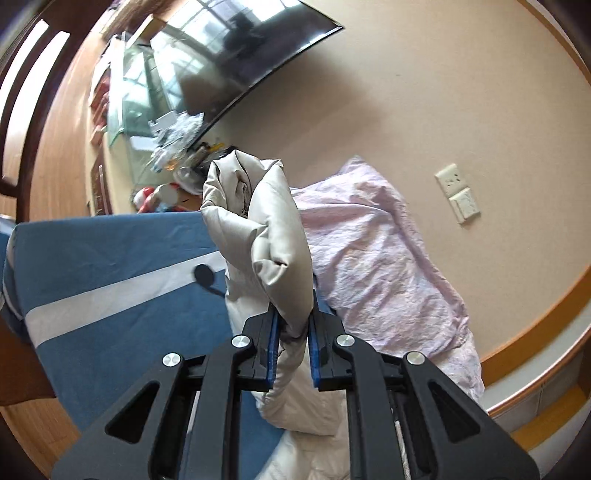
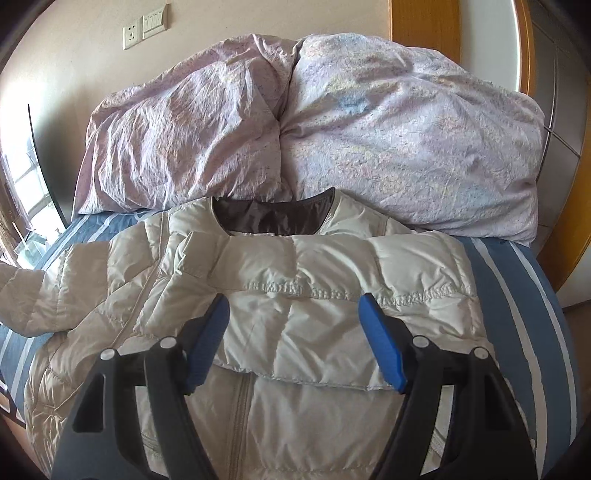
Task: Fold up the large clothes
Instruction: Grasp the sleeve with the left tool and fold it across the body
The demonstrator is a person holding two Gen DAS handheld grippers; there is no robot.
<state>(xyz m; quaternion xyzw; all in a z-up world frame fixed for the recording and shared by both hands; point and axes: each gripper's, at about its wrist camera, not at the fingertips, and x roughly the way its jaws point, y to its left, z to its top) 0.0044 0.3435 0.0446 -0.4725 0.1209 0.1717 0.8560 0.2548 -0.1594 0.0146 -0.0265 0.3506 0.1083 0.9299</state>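
Note:
A cream quilted down jacket [image 2: 295, 332] lies front-up on the blue striped bed, its dark-lined collar [image 2: 273, 218] toward the pillows. One sleeve is folded across the chest. My right gripper [image 2: 295, 306] is open just above that folded sleeve, its blue pads on either side of it, holding nothing. My left gripper [image 1: 293, 325] is shut on a bunched part of the jacket [image 1: 273, 229] and holds it lifted off the bed; the fabric rises past the pads and hangs below.
A rumpled pink duvet [image 2: 314, 122] is heaped at the head of the bed against the wall. The blue sheet with white stripes [image 1: 110, 266] spreads to the left. A TV [image 1: 236, 48] and a cluttered cabinet [image 1: 173, 147] stand beyond the bed. A wooden door frame [image 2: 424, 29] is behind on the right.

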